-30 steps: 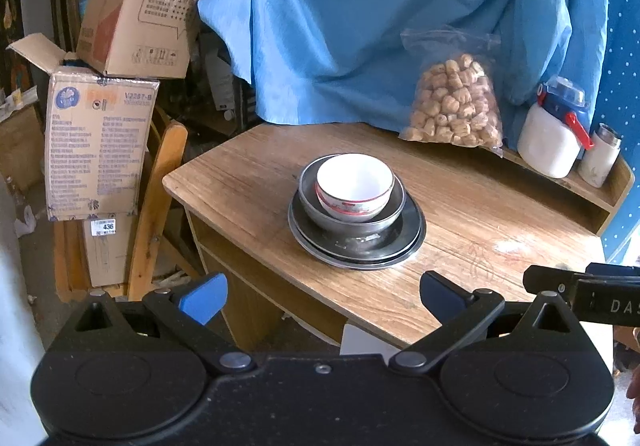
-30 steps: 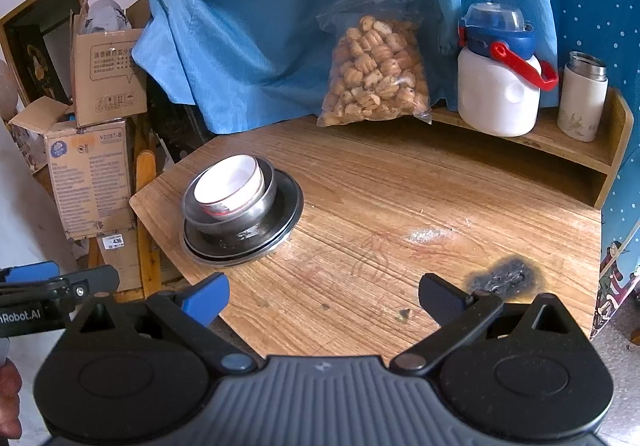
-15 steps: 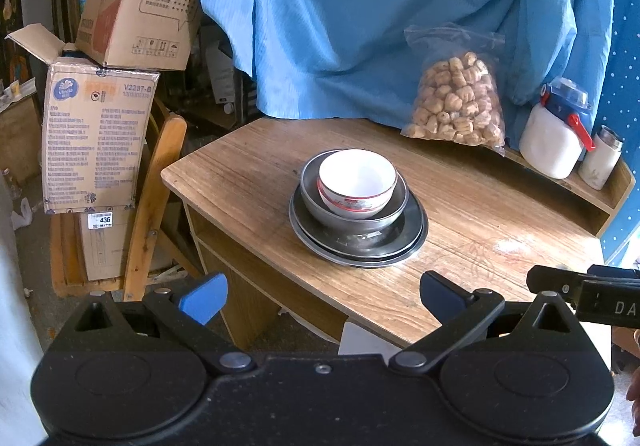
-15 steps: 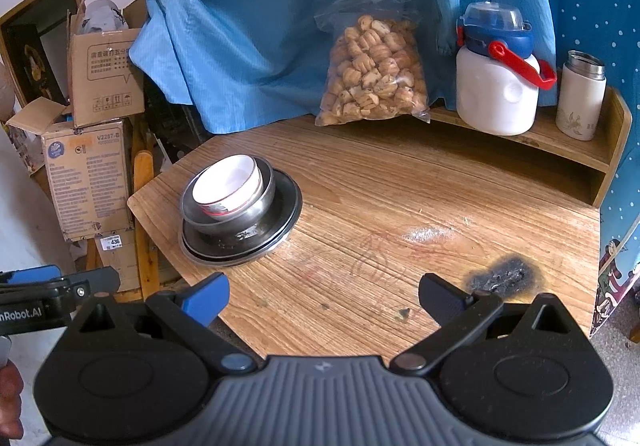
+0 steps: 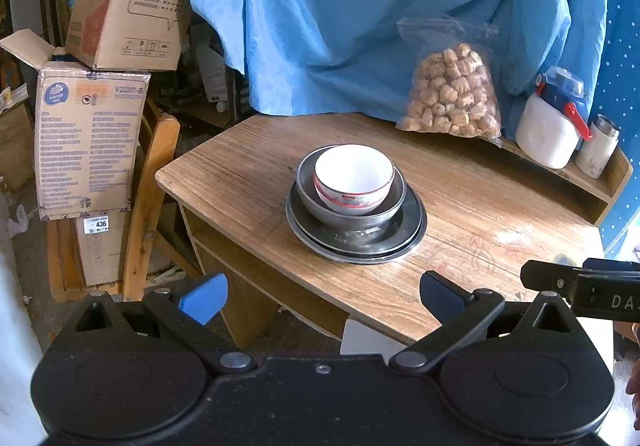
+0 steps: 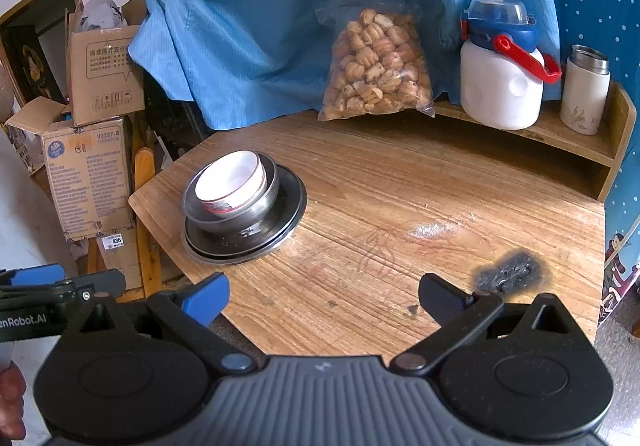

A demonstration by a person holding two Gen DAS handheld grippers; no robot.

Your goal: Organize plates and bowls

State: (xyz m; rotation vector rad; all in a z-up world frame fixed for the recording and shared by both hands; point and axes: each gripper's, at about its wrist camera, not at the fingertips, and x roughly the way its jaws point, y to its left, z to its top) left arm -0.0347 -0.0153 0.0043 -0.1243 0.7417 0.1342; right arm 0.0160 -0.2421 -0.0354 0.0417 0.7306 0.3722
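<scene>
The white bowl (image 5: 353,178) with the red band sits inside a grey metal bowl (image 5: 352,205), and that one sits on a stack of metal plates (image 5: 356,236). The whole pile is on the left part of the wooden worktop (image 6: 400,185), not far from its left edge.

The left gripper (image 5: 320,294) hangs just off the near edge of the worktop, aimed at the pile. Its two fingers are wide apart and hold nothing. The right gripper (image 6: 320,296) is over the near side of the worktop, well apart from the pile. Its fingers are wide apart too, with nothing between them.

I think the pile looks done, or nearly done, since each dish sits in a bigger one. If one more touch is needed, it is best to go slow and come down from above. The white bowl leans a little to one side, so a hard push could make it slide or clink. A soft nudge on the rim should be enough. The bag of snacks (image 6: 376,53), the white jug (image 6: 500,85) and the small flask (image 6: 584,89) stand at the back, out of the way.

Next to the picture from a second ago, the pile now shows a bit higher up in the left gripper's view and looks a little farther off. The dishes themselves have not moved, and both grippers are just as wide as before
</scene>
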